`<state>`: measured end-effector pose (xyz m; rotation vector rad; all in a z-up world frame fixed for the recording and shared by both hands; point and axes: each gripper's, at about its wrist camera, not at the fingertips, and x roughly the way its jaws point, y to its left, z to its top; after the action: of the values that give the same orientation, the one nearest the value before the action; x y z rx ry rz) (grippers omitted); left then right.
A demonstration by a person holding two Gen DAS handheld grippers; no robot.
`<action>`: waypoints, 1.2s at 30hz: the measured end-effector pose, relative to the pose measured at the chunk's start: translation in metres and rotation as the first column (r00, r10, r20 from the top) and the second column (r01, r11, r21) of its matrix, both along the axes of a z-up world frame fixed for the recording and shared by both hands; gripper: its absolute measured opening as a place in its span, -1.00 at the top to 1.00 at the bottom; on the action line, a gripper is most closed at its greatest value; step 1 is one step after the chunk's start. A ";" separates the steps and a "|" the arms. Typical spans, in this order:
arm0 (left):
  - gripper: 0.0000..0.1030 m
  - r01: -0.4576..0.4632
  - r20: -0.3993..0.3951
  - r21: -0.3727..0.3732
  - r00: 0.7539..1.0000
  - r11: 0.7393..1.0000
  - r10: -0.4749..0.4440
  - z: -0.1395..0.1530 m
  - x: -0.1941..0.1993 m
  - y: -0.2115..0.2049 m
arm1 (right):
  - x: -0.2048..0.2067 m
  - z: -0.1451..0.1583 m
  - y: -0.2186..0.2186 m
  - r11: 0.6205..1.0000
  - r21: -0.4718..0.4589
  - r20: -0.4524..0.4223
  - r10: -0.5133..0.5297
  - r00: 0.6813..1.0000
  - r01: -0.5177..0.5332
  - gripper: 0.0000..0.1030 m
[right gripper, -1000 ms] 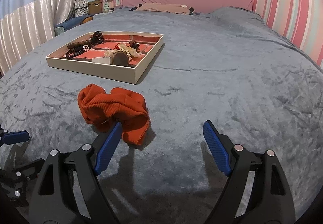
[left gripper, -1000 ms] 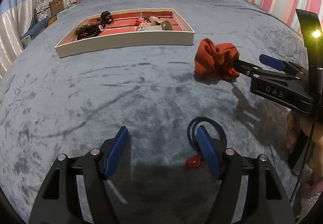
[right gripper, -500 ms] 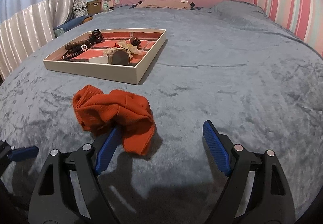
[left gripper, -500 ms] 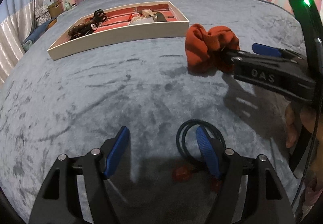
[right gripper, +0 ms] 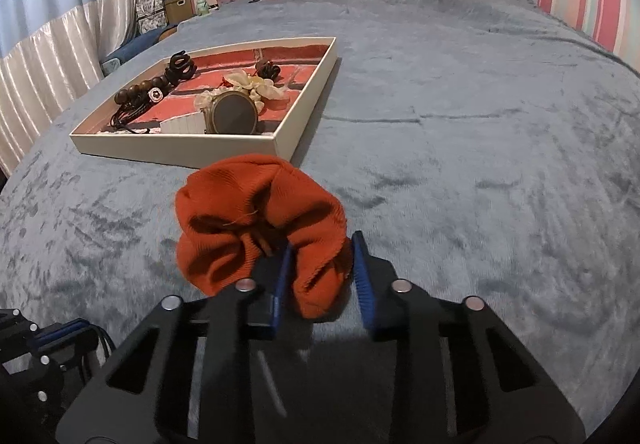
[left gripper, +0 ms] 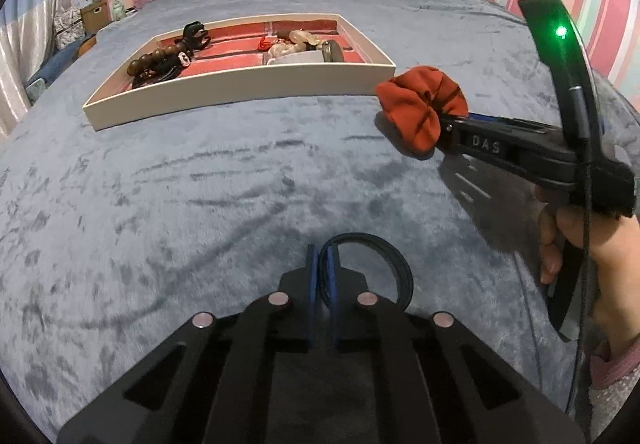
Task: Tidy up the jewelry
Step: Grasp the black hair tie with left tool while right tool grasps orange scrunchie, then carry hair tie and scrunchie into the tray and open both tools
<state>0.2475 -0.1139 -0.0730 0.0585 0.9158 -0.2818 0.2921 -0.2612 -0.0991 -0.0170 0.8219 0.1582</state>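
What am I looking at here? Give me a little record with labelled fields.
Setting: grey blanket on a bed
Left gripper: jaws shut on dark cord loop
Right gripper: jaws closing on orange scrunchie
Tray: cream box with red lining, beyond the scrunchie
In tray: wooden bead bracelet, black claw clip, round compact, cream scrunchie

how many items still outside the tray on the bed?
2. The orange scrunchie lies just in front of the tray, between the closing right gripper pads. The dark cord loop is nearer the camera, pinched by the shut left gripper. Any others could be hidden.
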 end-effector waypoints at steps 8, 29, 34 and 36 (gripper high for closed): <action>0.93 0.040 0.083 -0.080 0.996 0.996 -0.033 0.026 0.011 0.030 | -0.001 0.033 0.007 1.000 0.020 0.078 -0.015 0.997 0.014 0.66; 0.93 -0.037 0.141 -0.024 0.989 0.999 0.040 0.066 0.205 0.115 | 0.129 0.061 0.087 0.998 0.041 0.032 -0.052 0.998 0.050 0.58; 0.91 -0.063 0.108 -0.016 0.992 0.998 0.064 0.045 0.217 0.131 | 0.133 0.045 0.092 0.999 -0.022 0.009 -0.046 0.999 0.046 0.07; 0.90 -0.069 0.102 0.001 0.992 0.998 0.068 0.040 0.215 0.134 | 0.131 0.041 0.088 0.998 -0.017 -0.002 -0.059 0.998 0.058 -0.27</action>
<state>0.4621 0.0196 -0.0330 0.0450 0.8157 -0.2110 0.4235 -0.1728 -0.0579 -0.0084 0.8250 0.0962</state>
